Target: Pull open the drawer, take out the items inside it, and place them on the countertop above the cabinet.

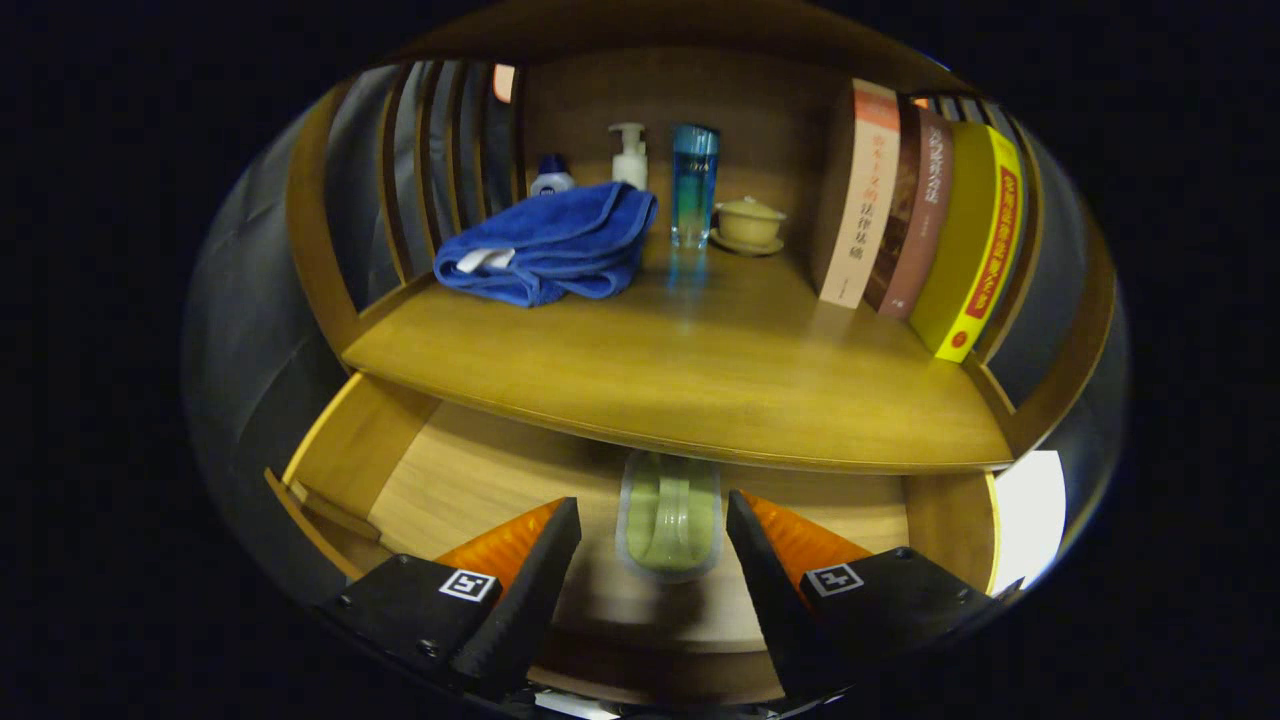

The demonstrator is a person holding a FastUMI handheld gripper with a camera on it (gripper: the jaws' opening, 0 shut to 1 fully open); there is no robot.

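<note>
Drawer (470,480) pulled out below the countertop (700,370) — a green box (668,515) lies inside it, between the gripper (655,520) fingers, which are spread apart and not touching it.

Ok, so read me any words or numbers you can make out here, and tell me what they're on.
Books: spine lettering, too blurred to quote.
Blue bottle: print too small to read.
Gripper: patterned squares only, no words; its jaws stand open either side of the green box in the drawer.
</note>
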